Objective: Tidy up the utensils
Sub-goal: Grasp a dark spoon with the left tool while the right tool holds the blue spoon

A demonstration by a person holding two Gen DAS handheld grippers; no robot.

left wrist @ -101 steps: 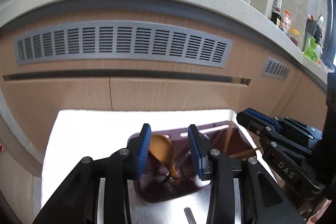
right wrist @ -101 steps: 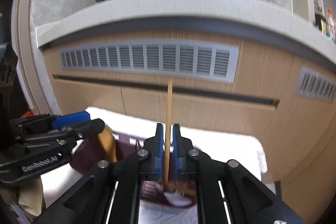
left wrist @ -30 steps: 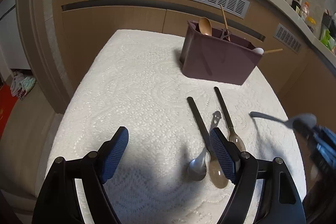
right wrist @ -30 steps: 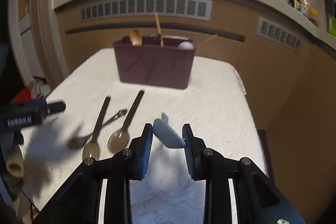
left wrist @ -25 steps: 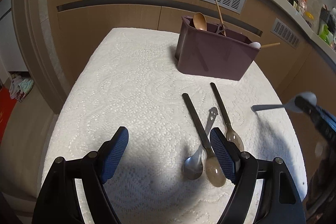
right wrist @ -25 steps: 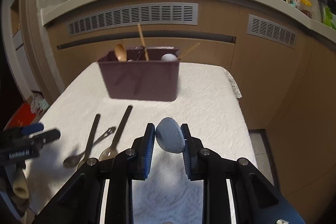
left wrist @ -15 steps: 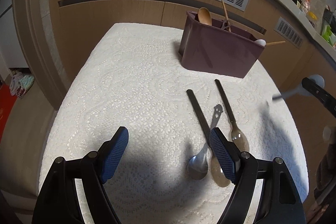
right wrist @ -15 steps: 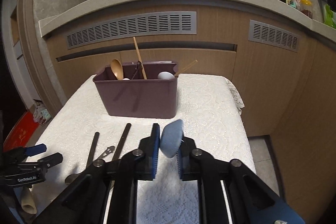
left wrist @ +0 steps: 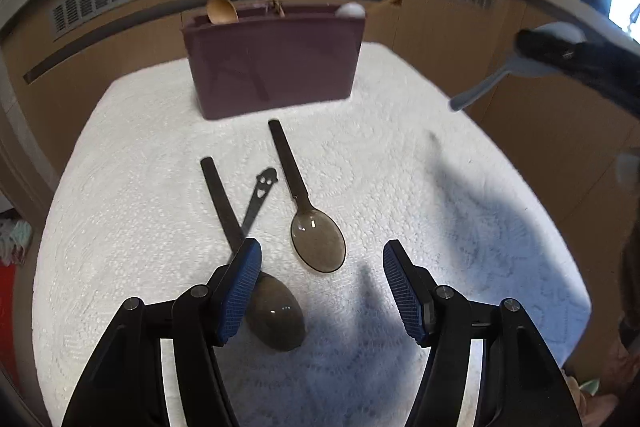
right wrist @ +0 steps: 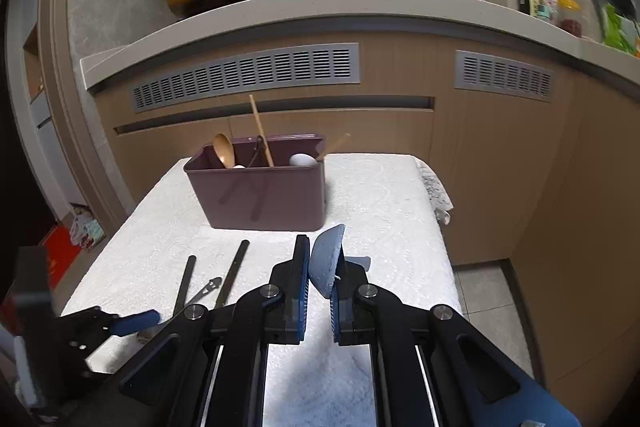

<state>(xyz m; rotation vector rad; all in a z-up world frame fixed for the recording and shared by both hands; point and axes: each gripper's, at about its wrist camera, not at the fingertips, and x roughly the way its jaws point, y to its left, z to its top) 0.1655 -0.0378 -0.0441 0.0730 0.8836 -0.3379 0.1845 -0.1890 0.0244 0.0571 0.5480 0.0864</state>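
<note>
Right wrist: right gripper [right wrist: 320,287] pinching blue spoon [right wrist: 326,261], handle pointing right | left gripper [left wrist: 322,291] spread

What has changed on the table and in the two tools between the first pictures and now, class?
The right tool let go of the chopstick, now in the purple bin, and grips a blue spoon. The left tool, open, backed from the bin to above the brown spoon. The three utensils on the white cloth have lain unmoved for the last second.
</note>
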